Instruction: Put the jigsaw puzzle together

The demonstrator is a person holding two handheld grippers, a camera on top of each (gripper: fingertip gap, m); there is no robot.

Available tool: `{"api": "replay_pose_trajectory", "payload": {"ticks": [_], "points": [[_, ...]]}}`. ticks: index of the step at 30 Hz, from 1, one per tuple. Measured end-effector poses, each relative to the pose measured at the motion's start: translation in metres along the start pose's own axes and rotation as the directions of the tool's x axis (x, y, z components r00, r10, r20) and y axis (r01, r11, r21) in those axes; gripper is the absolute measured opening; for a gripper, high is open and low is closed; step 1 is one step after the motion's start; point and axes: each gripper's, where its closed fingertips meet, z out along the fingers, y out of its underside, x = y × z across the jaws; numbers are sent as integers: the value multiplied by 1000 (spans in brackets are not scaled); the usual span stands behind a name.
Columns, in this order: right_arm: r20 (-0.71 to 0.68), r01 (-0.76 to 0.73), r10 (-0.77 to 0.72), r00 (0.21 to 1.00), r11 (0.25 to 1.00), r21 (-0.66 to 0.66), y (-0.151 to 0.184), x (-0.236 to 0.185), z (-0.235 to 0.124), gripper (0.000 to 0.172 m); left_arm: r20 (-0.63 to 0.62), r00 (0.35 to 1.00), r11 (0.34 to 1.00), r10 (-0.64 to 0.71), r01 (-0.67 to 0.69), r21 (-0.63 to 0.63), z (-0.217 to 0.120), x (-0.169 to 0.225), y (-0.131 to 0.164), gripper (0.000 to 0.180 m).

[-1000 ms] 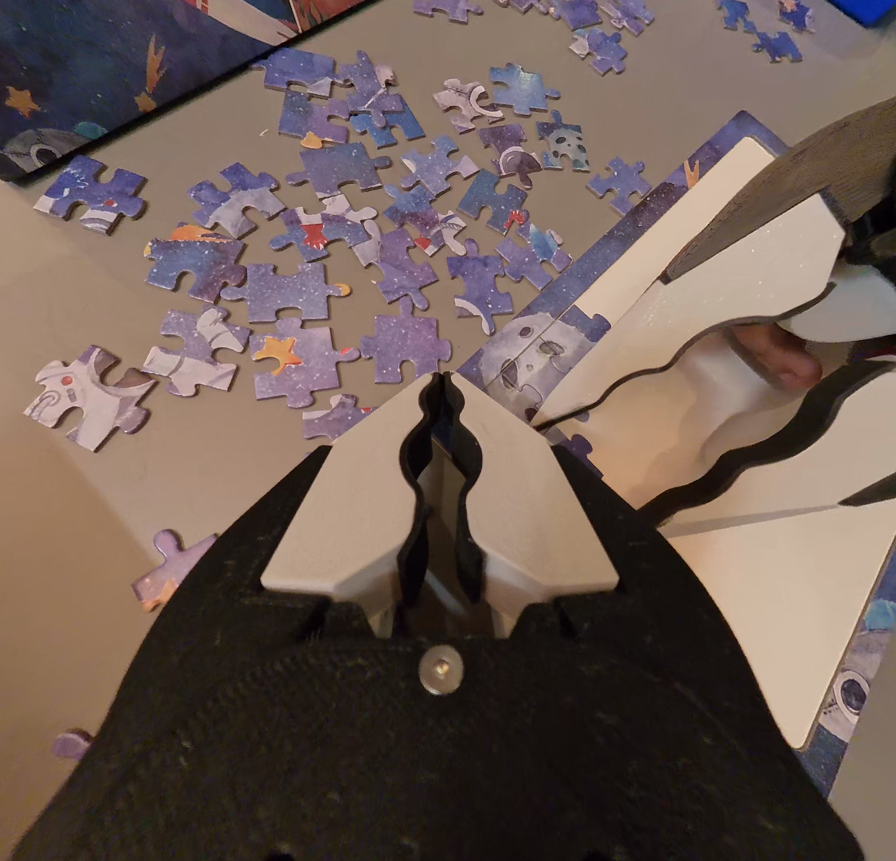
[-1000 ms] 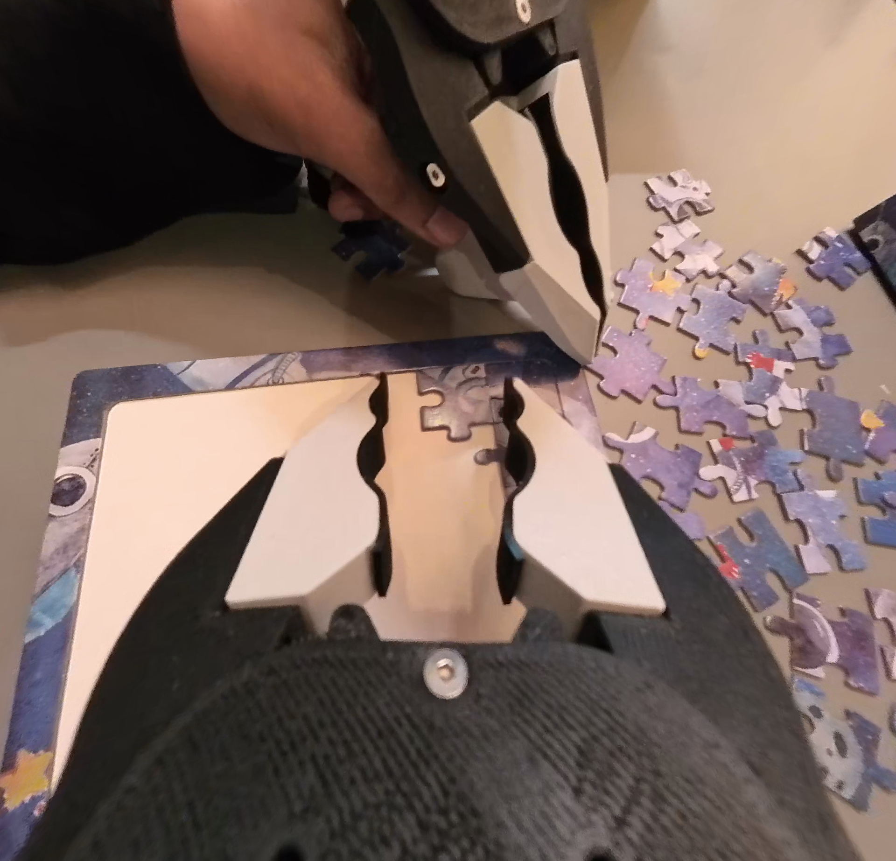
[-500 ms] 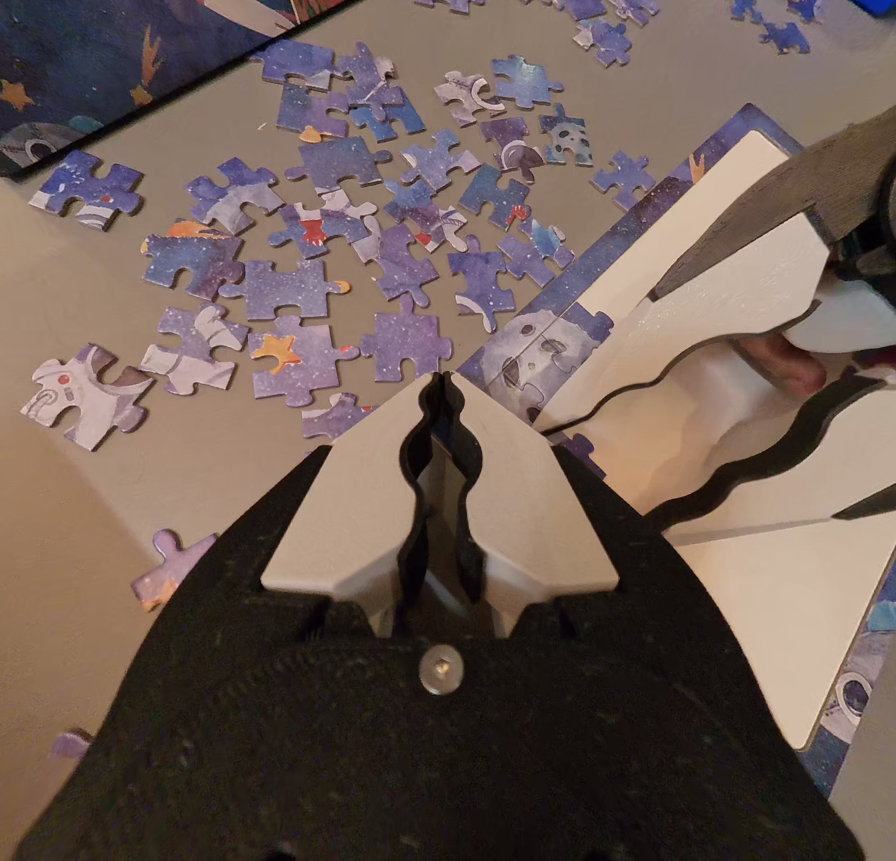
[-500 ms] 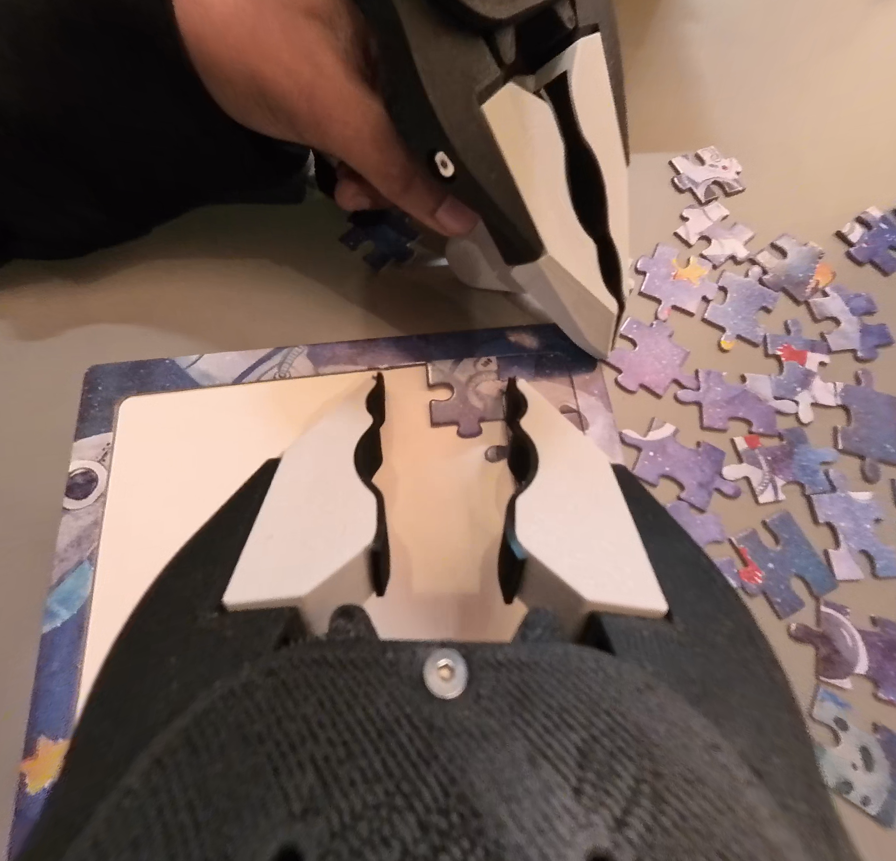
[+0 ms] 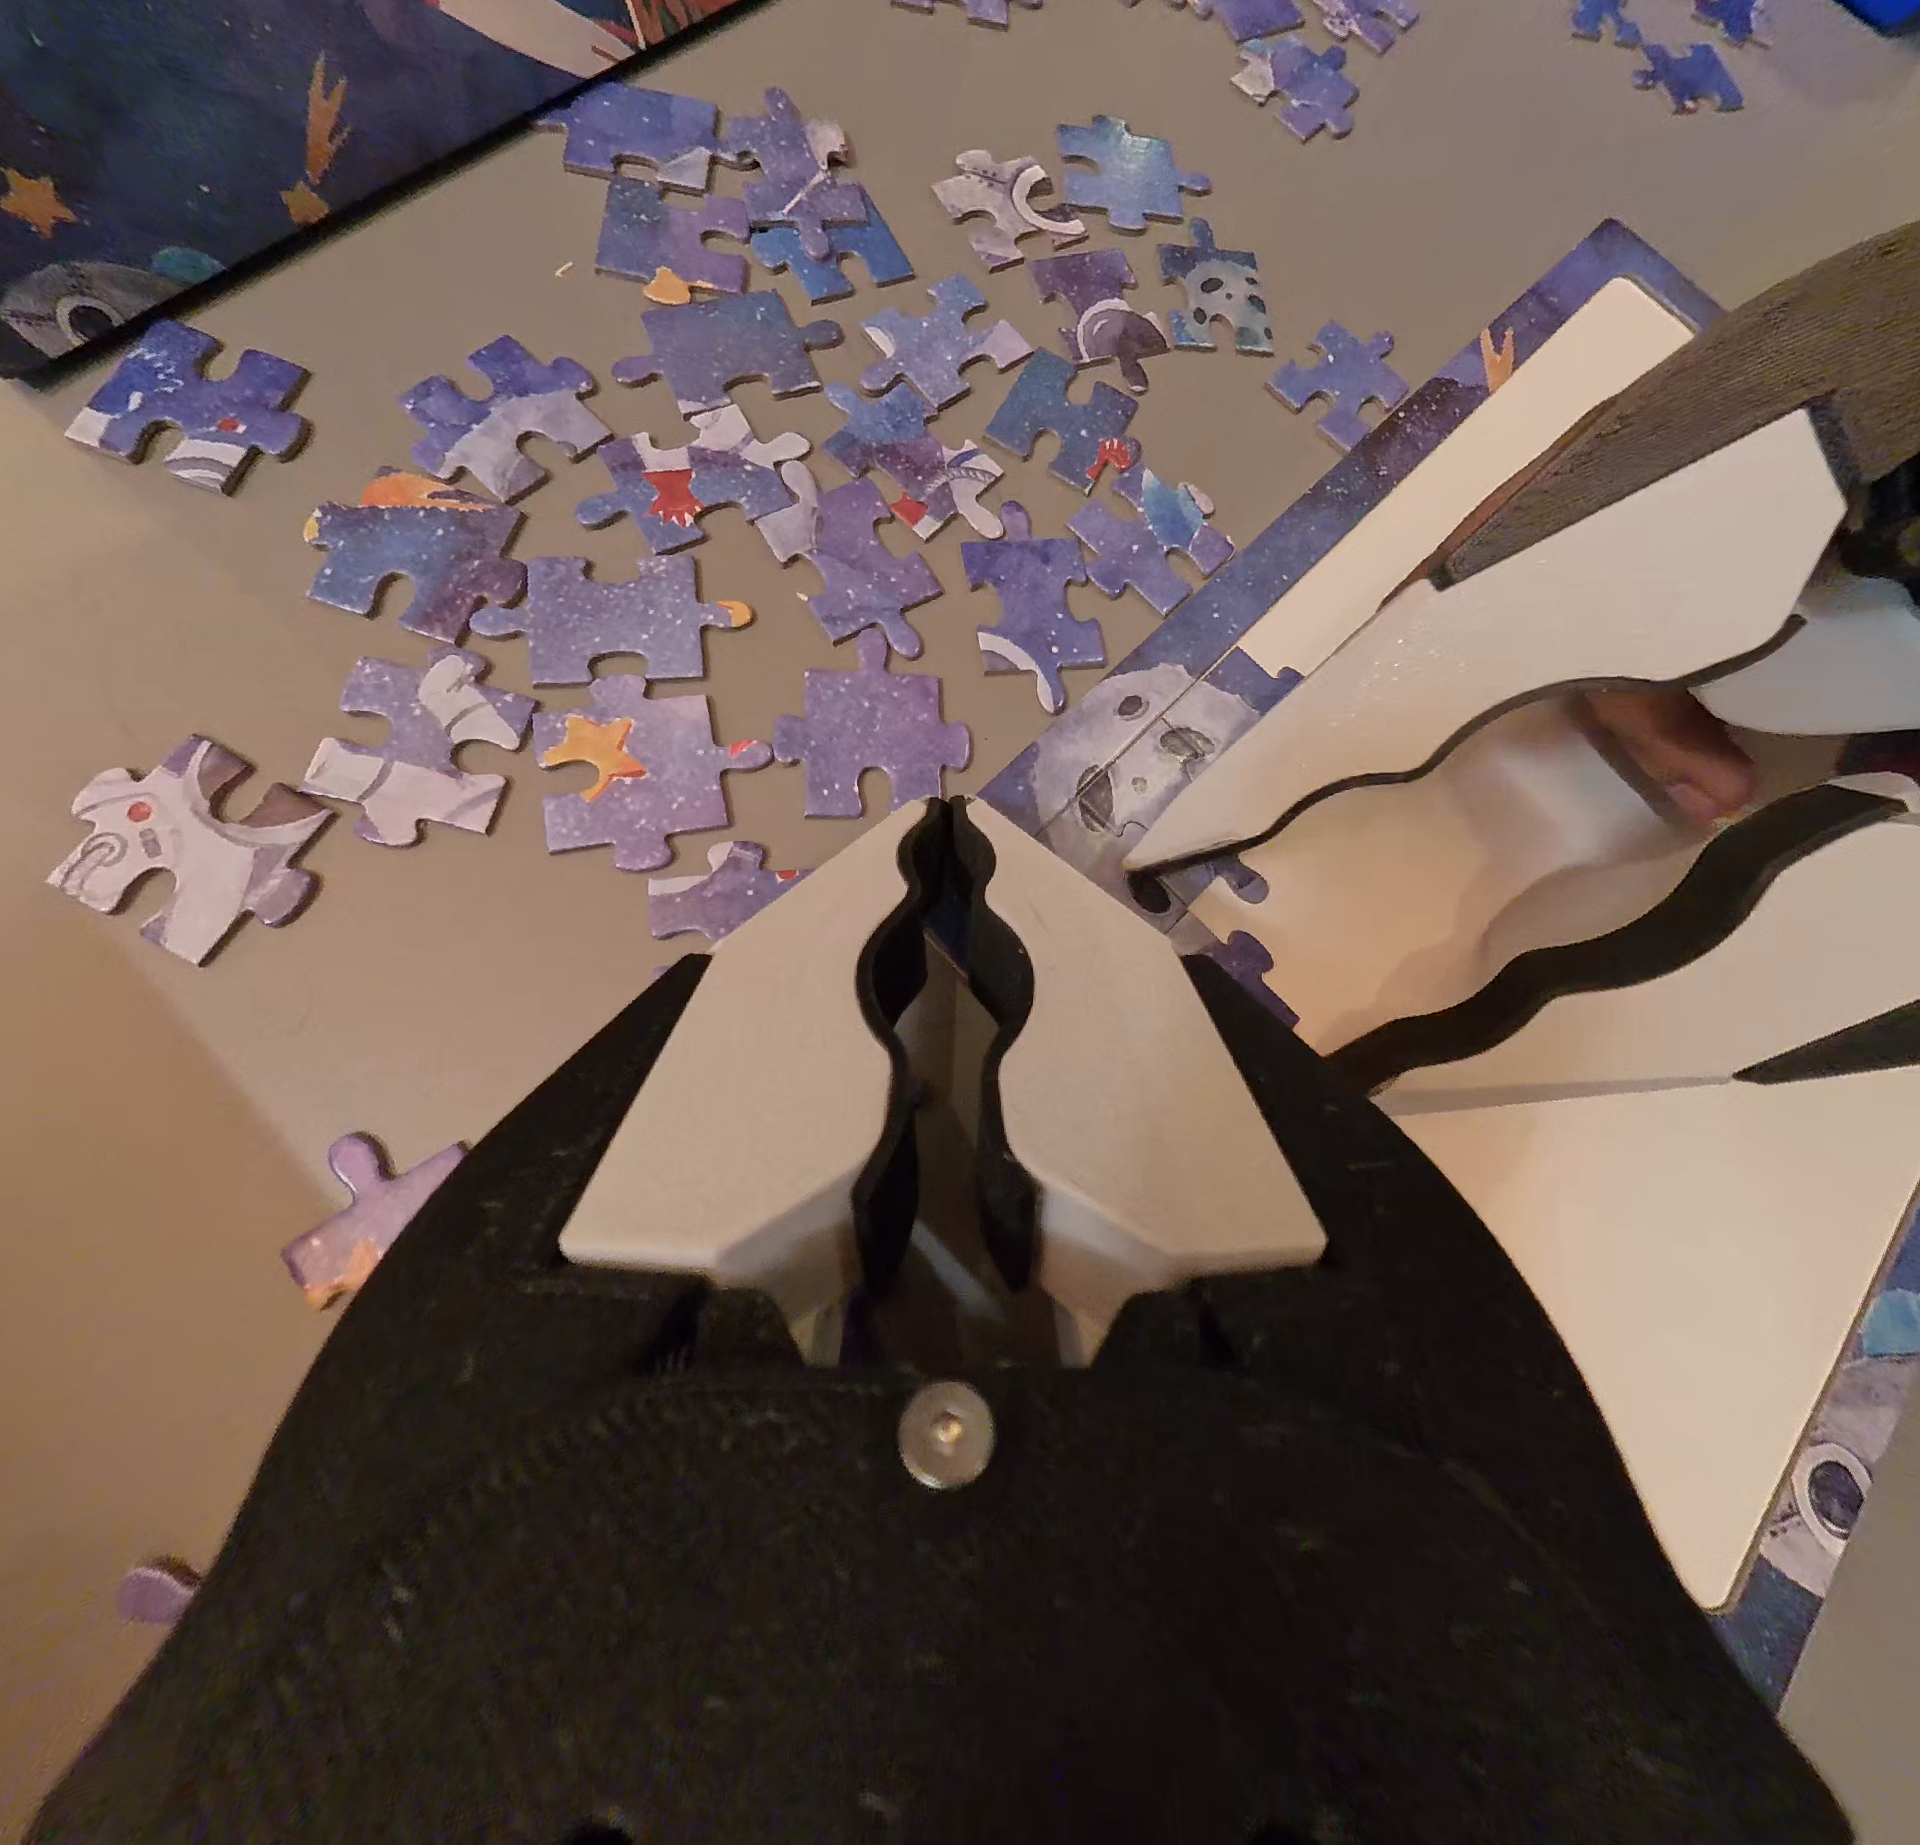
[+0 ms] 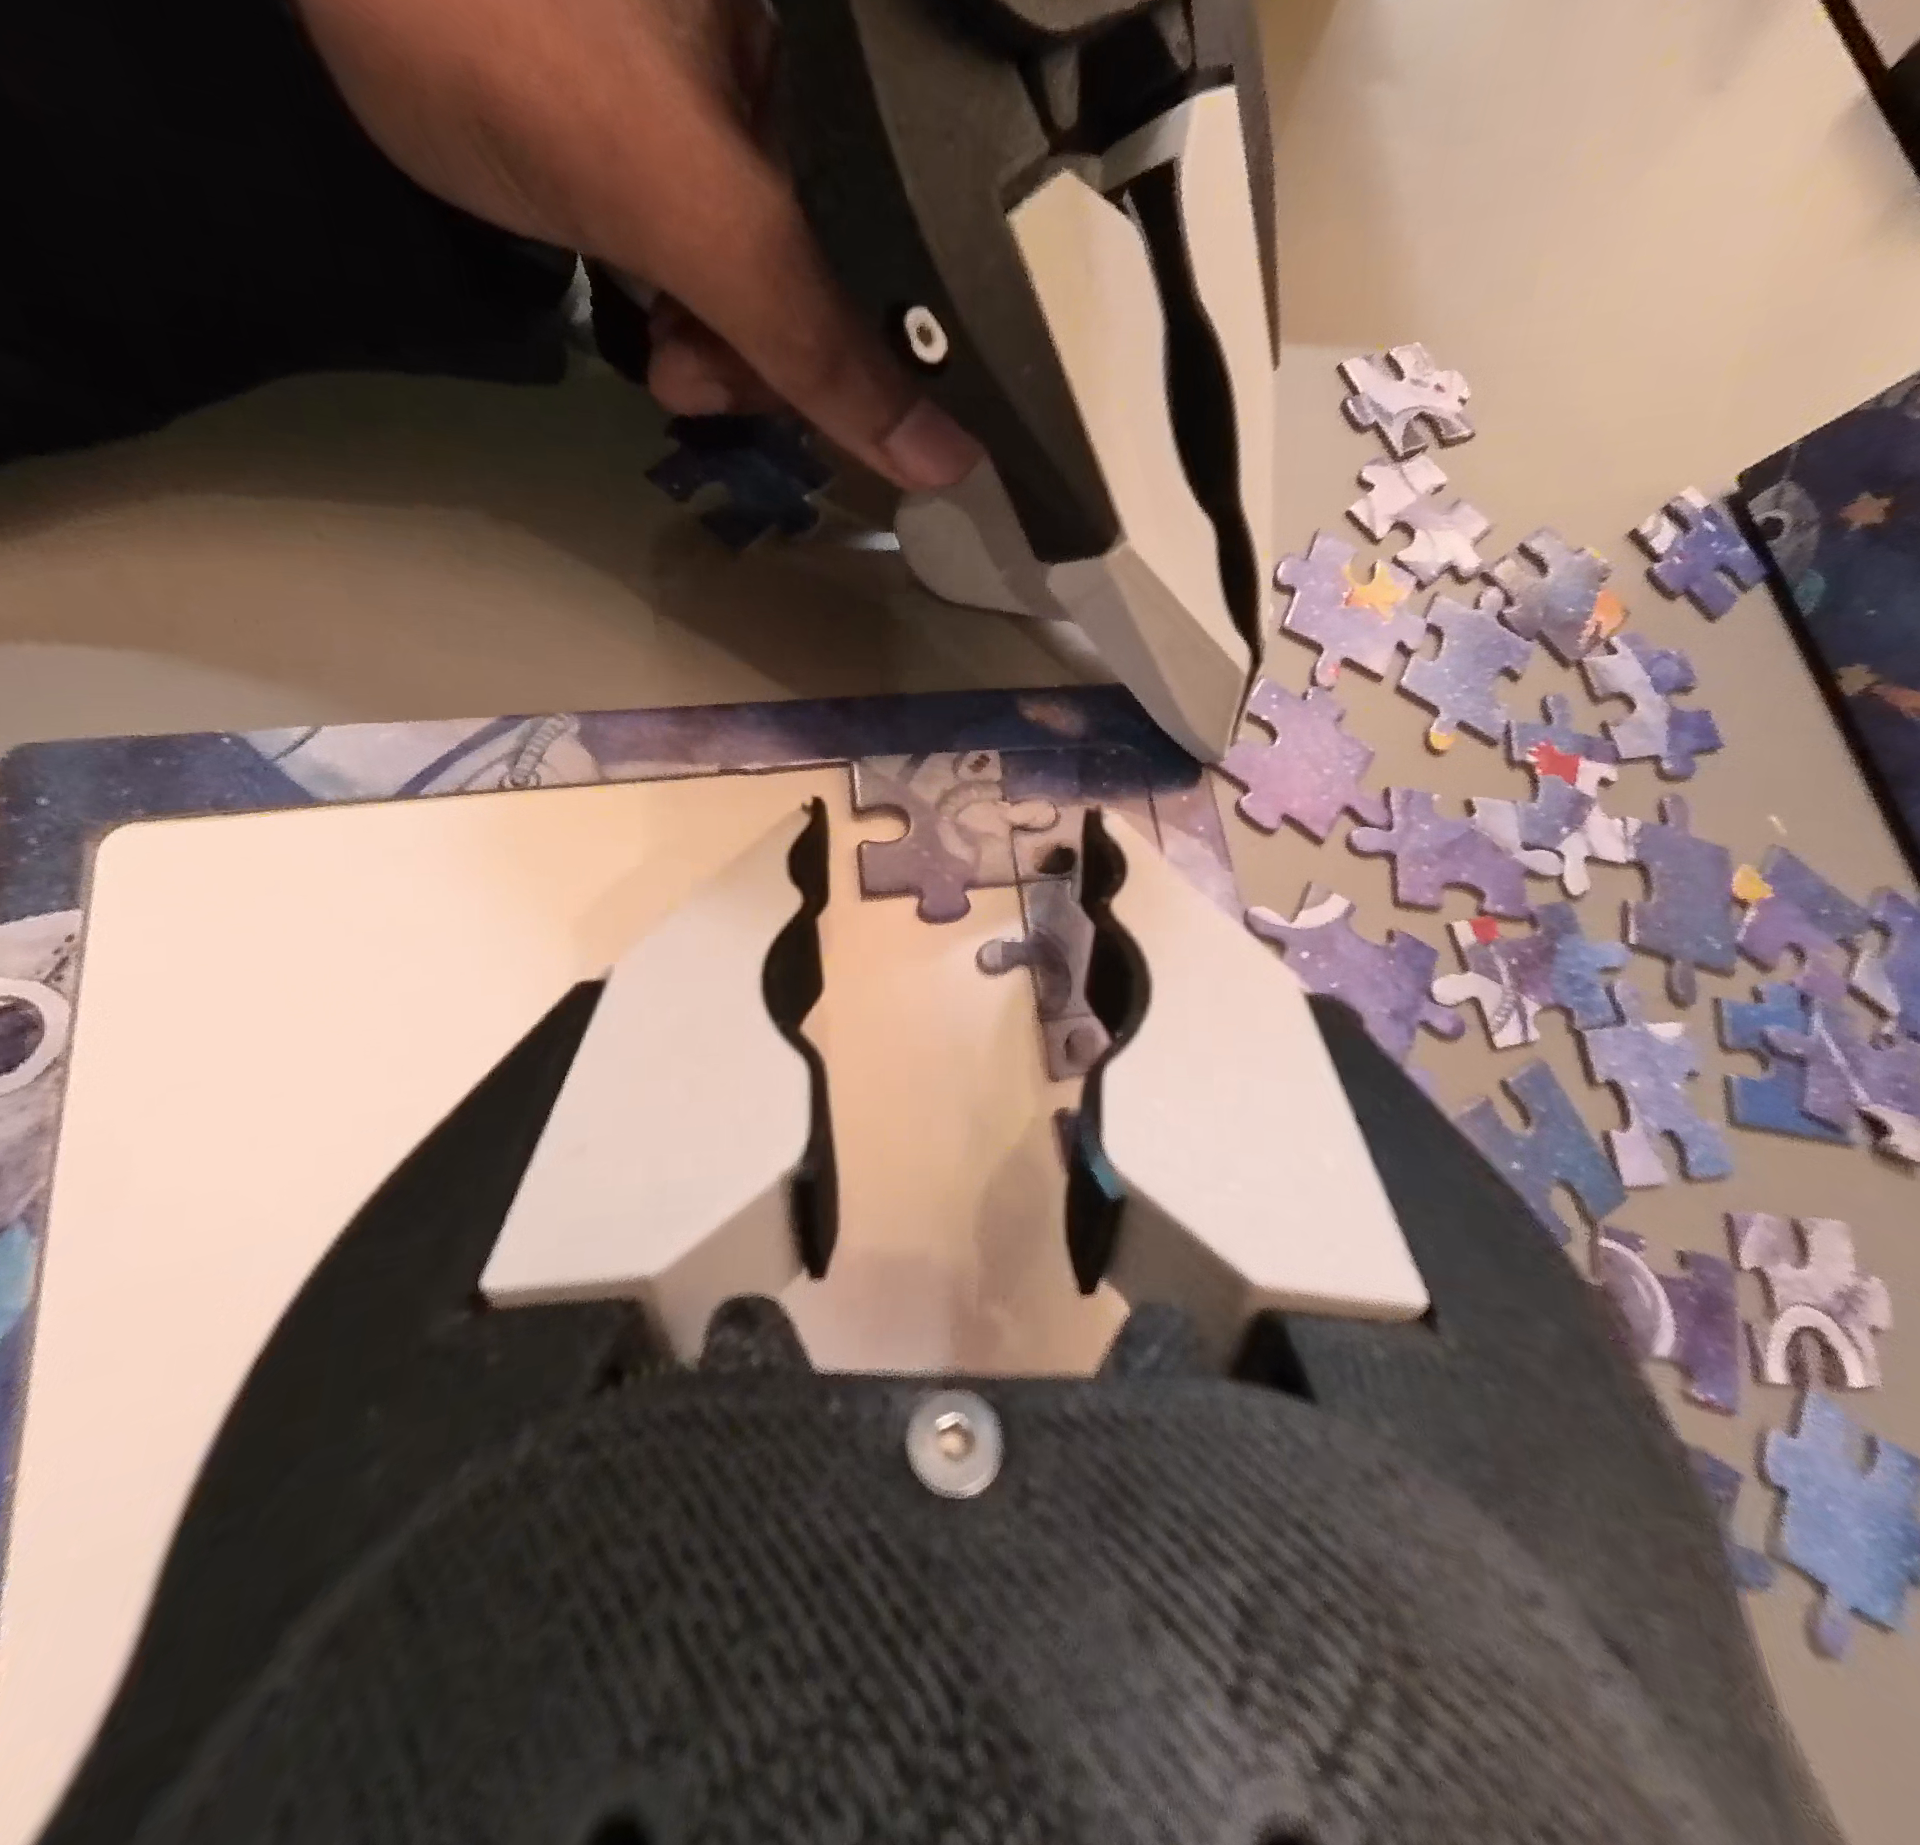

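Observation:
My left gripper (image 5: 948, 808) is shut with nothing visible between its fingertips. Its tip is down at the near corner of the puzzle board (image 5: 1558, 1328), next to a loose purple piece (image 5: 873, 735). In the right wrist view the same gripper (image 6: 1210, 746) is held by a hand (image 6: 644, 185) and points at the board's far right corner. My right gripper (image 6: 951, 829) is open above the white inside of the board (image 6: 312, 964). Fitted pieces (image 6: 935, 839) lie flat in that corner between its fingers, which do not press on them. It also shows in the left wrist view (image 5: 1236, 964).
Several loose purple and blue puzzle pieces (image 5: 727, 445) are scattered on the grey table left of the board, and they also show in the right wrist view (image 6: 1558, 912). A dark space-themed picture sheet (image 5: 208, 81) lies at the far left. One dark blue piece (image 6: 743, 476) lies under the hand.
Almost nothing has changed. Both grippers drifted slightly. The left stays shut at the board's corner, and the right stays open over the fitted pieces.

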Motion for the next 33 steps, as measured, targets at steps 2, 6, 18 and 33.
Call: {"api": "replay_pose_trajectory", "payload": {"ticks": [2,6,18,33], "points": [[-33,32,-32,999,999,-6,0,3,-1,44,0,1000,1000,0,0,0,0,0,0,0],[-74,76,-75,994,997,3,-4,6,-4,43,0,1000,1000,0,0,-2,0,0,0,0],[-281,209,-179,943,975,80,-23,27,-26,27,-5,1000,1000,-1,1,-7,0,1,1,0],[-184,148,-150,971,989,-26,2,20,-10,0,-2,1000,1000,0,0,-7,0,1,0,0]]}}
